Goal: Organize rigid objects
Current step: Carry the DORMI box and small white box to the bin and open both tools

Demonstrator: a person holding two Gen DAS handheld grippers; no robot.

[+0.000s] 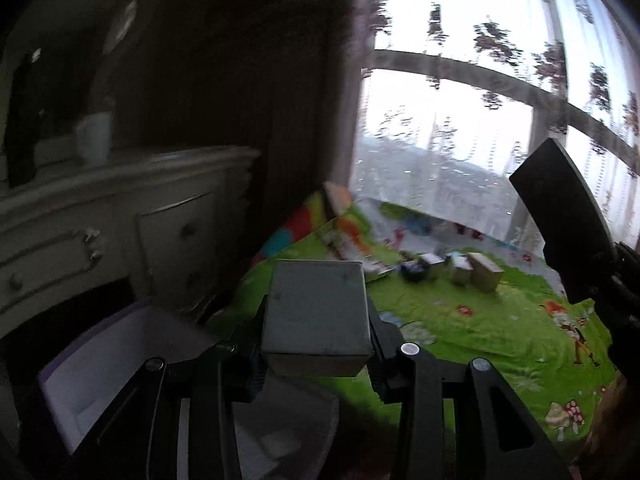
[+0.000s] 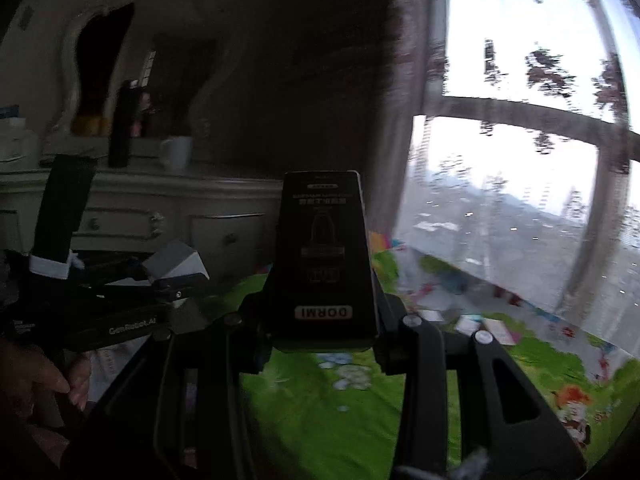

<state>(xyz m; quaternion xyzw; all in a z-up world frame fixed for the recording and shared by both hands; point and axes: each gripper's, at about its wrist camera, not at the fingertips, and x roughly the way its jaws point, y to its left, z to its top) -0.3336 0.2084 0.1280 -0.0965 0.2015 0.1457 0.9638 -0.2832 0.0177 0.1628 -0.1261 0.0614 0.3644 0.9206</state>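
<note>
Boxes fill both of my grippers. My left gripper (image 1: 316, 344) is clenched on a grey-white cube box (image 1: 316, 312), its fingers pressing the box's two sides, and it hangs over the near edge of the bed (image 1: 460, 320), whose cover is bright green with cartoon prints. Just off that edge, lower and to the left of the bed, sits an open white bin (image 1: 104, 364) with a purple rim. My right gripper (image 2: 326, 328) grasps a tall black box (image 2: 326, 256) marked DORMI, standing upright between the fingers, also over the bed. Farther along the bed from me, toward the window (image 1: 460, 100) with its sheer patterned curtain, a small cluster of other boxes (image 1: 460, 270) rests on the green cover, close together; blur hides their details. Left of the bed stands a pale dresser (image 1: 120, 220) with a white cup (image 1: 96, 136) on top
</note>
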